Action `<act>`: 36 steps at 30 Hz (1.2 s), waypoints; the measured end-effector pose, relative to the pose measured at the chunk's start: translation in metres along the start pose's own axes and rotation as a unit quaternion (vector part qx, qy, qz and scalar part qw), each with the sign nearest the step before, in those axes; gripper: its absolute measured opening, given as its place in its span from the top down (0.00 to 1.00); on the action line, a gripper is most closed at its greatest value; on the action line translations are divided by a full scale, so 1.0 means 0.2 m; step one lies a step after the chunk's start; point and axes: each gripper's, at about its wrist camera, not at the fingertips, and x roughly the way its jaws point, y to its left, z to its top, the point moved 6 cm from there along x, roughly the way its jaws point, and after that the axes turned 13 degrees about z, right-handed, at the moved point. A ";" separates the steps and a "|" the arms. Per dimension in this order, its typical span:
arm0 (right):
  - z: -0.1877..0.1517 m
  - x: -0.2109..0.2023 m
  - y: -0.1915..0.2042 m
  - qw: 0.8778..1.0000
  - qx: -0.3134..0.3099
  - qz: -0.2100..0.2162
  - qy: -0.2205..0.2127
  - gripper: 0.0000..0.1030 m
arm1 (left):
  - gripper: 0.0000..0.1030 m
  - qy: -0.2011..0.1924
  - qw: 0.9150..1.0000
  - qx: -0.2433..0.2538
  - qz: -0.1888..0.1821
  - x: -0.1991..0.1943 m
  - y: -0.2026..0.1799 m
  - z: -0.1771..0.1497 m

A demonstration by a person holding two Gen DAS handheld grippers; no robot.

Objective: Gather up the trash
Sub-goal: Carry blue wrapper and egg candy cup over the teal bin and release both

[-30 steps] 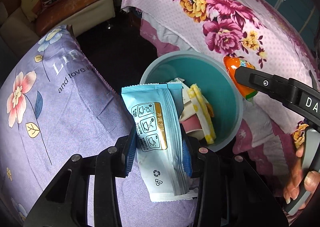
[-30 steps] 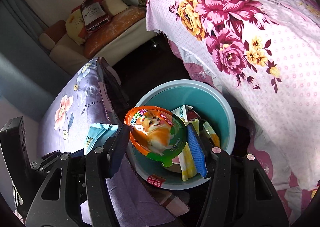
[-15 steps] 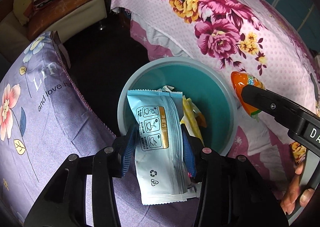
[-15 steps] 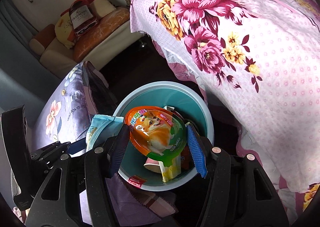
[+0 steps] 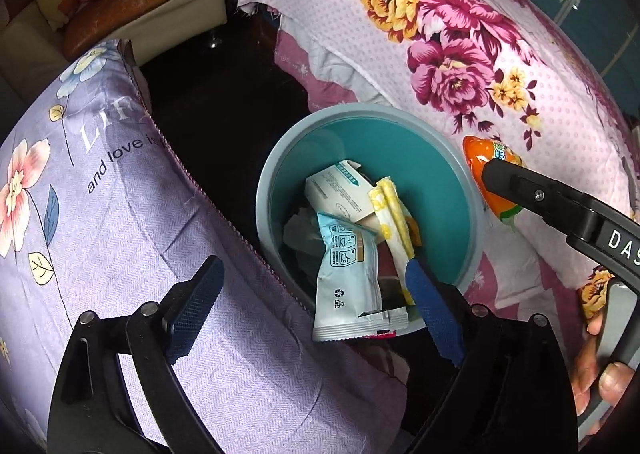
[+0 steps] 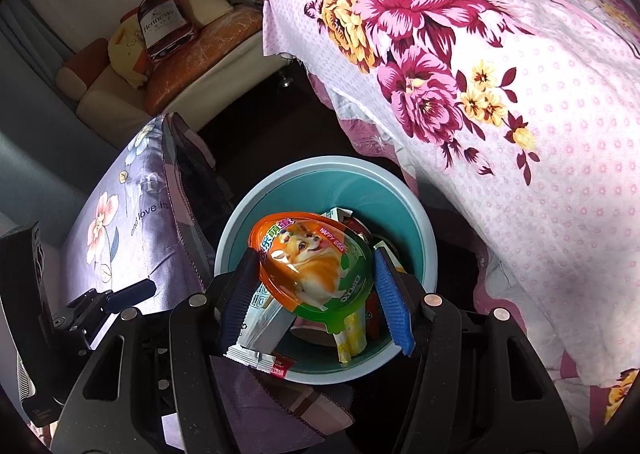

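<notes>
Left hand-held gripper (image 5: 308, 310): spread wide, jaws just opened to let go, with the pale blue sachet (image 5: 350, 278) loose between the blue pads and touching neither, tipped over the near rim of the teal waste bin (image 5: 466, 190), likely sliding in among the wrappers there. Right hand-held gripper (image 6: 314, 300): pinching the orange egg-shaped snack lid with the dog picture (image 6: 314, 264) by its edges, poised over the bin mouth, probably for a straight drop. Bin wedged between the lilac cushion (image 5: 120, 214) and the floral bedspread (image 5: 480, 34), within easy reach of both.
</notes>
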 end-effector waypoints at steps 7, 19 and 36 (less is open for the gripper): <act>0.00 0.06 0.05 1.000 -0.009 -0.003 0.013 0.46 | 0.10 0.001 1.000 -0.025 0.005 -0.02 0.12 -0.05; -0.01 0.18 0.15 0.999 -0.025 -0.012 0.038 0.46 | 0.10 -0.005 0.999 -0.042 0.014 -0.03 0.26 -0.08; -0.04 0.24 0.23 0.997 -0.045 -0.035 0.061 0.33 | 0.10 -0.007 0.998 -0.060 0.006 -0.04 0.35 -0.12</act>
